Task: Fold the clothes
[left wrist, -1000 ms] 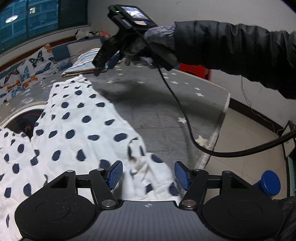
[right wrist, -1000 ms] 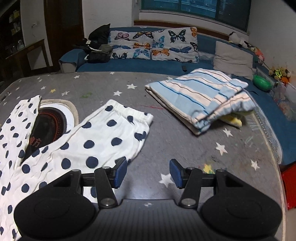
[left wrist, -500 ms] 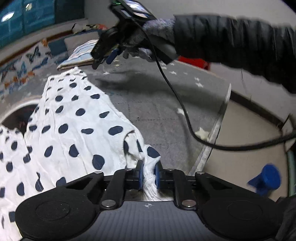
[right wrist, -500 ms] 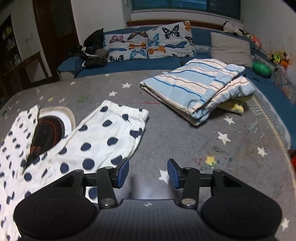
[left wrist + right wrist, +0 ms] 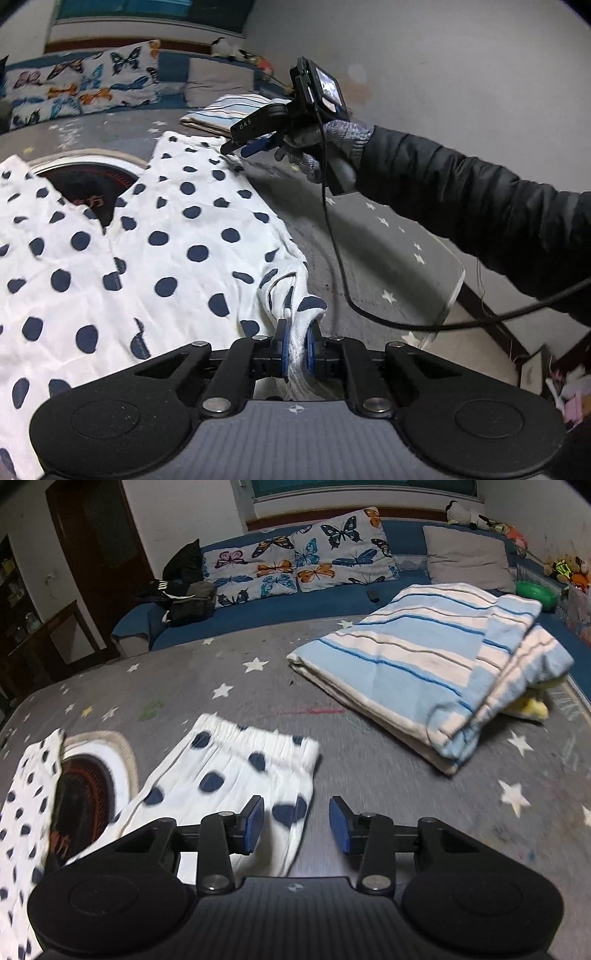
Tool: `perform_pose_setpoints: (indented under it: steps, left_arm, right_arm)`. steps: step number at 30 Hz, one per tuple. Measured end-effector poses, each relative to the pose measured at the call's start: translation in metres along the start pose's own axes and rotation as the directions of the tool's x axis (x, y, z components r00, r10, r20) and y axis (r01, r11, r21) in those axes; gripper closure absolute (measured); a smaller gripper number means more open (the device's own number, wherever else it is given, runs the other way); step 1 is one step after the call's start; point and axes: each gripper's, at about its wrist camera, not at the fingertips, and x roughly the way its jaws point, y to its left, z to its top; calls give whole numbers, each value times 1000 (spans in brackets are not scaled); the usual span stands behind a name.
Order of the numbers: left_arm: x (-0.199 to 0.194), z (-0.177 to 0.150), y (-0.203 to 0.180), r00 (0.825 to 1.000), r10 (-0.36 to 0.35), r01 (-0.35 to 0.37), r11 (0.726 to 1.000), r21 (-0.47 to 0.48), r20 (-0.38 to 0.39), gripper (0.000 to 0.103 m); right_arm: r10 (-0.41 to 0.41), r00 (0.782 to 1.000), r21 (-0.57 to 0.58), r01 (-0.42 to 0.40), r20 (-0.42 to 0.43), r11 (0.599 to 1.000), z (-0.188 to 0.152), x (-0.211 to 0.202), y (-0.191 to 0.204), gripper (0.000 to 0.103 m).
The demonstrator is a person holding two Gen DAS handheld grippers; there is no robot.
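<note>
Trousers (image 5: 155, 236) on possibly star-print mat (image 5: 369, 775)

Ahead of the right tongs (image 5: 296, 825), bare star-printed worktop (image 5: 388, 775) runs open toward the folded striped blanket (image 5: 436, 657), which blocks the far right corner. To their left the polka-dot garment (image 5: 221, 775) covers the surface, with its waistband edge lying between the parted blue pads. From the left wrist view, the gloved right hand (image 5: 321, 147) with its dark sleeve and the black cable (image 5: 340, 258) drooping from it cross the open grey strip between the garment's right edge and the worktop's rim.
</note>
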Motion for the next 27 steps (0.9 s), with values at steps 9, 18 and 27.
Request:
perform_pose_setpoints:
  steps: [9,18,27]
  left_arm:
    - [-10,1,9,1000,15,-14,999,-37,27,93]
    - [-36,-14,12,997,34,-29,997,-73,75,94]
    - [-83,-43,32,981,75,-41,981,-188,178,95]
  right_arm:
    - [-28,999,-38,29,22,999,12,17,8,88]
    - [-77,995,20,76,62,997,24,-5,12,98]
    - [-59,987,-66,69,147,995,62,-44,83,98]
